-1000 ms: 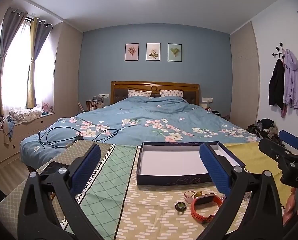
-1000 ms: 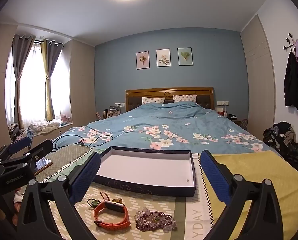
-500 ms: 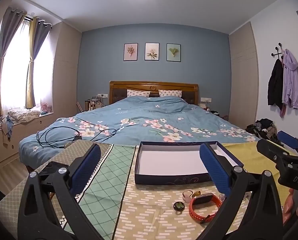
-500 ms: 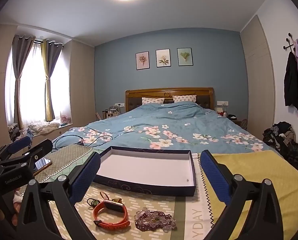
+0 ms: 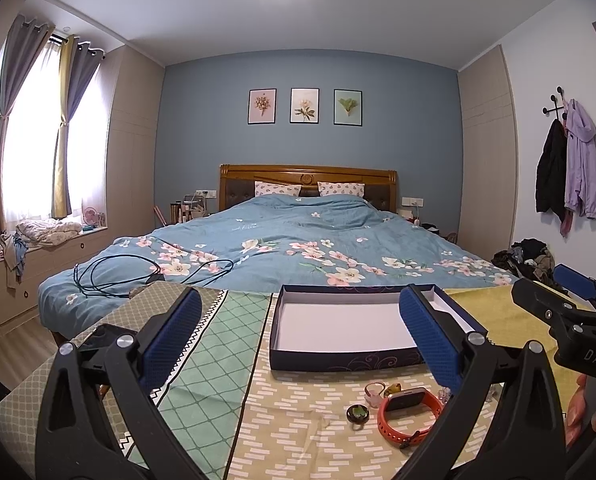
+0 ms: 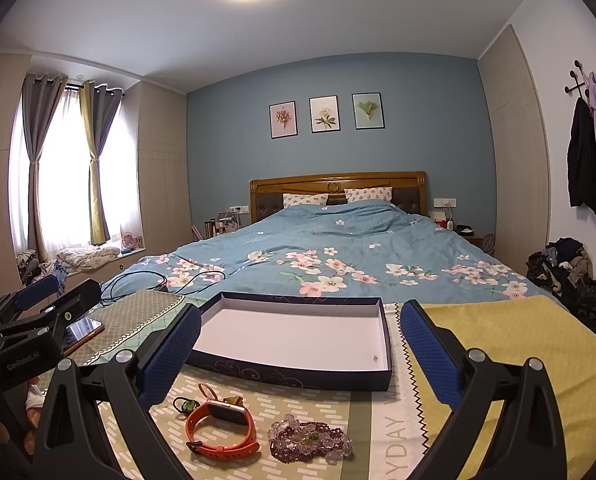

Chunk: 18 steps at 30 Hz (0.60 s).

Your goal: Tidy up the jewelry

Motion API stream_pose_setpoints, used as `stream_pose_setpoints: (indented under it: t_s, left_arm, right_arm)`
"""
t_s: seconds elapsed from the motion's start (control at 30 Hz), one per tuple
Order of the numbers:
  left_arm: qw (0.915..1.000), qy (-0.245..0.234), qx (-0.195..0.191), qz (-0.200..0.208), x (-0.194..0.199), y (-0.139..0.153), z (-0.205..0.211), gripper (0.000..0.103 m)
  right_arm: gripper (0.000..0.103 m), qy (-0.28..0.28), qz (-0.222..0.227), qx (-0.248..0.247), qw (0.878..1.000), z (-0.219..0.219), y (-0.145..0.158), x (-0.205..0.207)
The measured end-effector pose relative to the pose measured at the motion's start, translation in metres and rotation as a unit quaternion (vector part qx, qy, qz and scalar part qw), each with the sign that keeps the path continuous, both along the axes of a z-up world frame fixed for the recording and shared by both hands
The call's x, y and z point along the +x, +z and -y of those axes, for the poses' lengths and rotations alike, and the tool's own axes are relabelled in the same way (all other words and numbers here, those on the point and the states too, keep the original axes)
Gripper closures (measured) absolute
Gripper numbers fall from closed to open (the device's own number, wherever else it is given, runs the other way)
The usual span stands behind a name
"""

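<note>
Nearest, the left hand-held gripper (image 5: 298, 334) and right hand-held gripper (image 6: 299, 338) both hover with fingers wide apart, holding nothing. Below them on the patterned counter (image 6: 317, 404) lie an orange watch (image 6: 222, 430), a bead bracelet (image 6: 309, 442) and small rings (image 5: 357, 414), partly hidden. Beyond sits a shallow dark box (image 6: 298, 340), then the bed (image 6: 337, 256).

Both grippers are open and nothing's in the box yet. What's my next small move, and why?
Probably lower the right gripper onto the bead bracelet. It lies loose on the cloth, just below and between that gripper's open fingers, nearer than the orange watch. The box sits right behind it, nearly empty, so the carry would be short. The left gripper can wait.
</note>
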State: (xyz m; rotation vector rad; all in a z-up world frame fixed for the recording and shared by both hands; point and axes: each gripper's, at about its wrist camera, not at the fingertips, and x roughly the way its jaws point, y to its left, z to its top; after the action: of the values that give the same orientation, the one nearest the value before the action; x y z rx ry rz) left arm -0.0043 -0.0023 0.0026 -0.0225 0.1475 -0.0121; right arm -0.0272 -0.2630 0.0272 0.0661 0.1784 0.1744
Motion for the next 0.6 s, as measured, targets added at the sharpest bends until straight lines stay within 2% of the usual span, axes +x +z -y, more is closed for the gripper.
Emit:
stream_pose_setpoints:
  t_s: [0.6]
  left_arm:
    - [1.0, -0.004, -0.002, -0.001, -0.0006, 0.0033, 0.0011, 0.006]
  right_arm:
    - [0.007, -0.003, -0.001, 0.0, 1.0, 0.0004, -0.0003, -0.0003]
